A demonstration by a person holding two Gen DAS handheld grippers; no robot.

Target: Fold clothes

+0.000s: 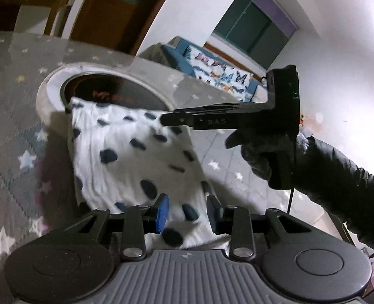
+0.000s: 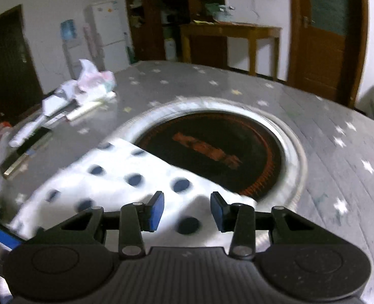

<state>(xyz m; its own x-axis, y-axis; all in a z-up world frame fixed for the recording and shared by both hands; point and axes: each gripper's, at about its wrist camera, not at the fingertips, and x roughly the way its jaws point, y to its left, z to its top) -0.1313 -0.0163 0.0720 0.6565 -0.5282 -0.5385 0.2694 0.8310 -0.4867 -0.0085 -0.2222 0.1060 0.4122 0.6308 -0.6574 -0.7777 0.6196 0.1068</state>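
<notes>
A white garment with dark blue dots (image 1: pixel 126 152) lies on the grey star-patterned table (image 1: pixel 9 116), its far corner over the round black cooktop (image 1: pixel 103 88). My left gripper (image 1: pixel 187 214) is open just above the garment's near edge. My right gripper shows from the side in the left wrist view (image 1: pixel 166 120), above the garment's right part, held by a black-gloved hand (image 1: pixel 260 157). In the right wrist view the right gripper (image 2: pixel 187 211) is open over the dotted garment (image 2: pixel 105 185), next to the cooktop (image 2: pixel 212 152). Nothing is held.
A white ring (image 2: pixel 298 157) rims the cooktop. Plastic bags, papers and dark flat items (image 2: pixel 67 101) lie at the table's far left. A wooden side table (image 2: pixel 230 38), doors and a sofa (image 1: pixel 212 68) stand beyond the table.
</notes>
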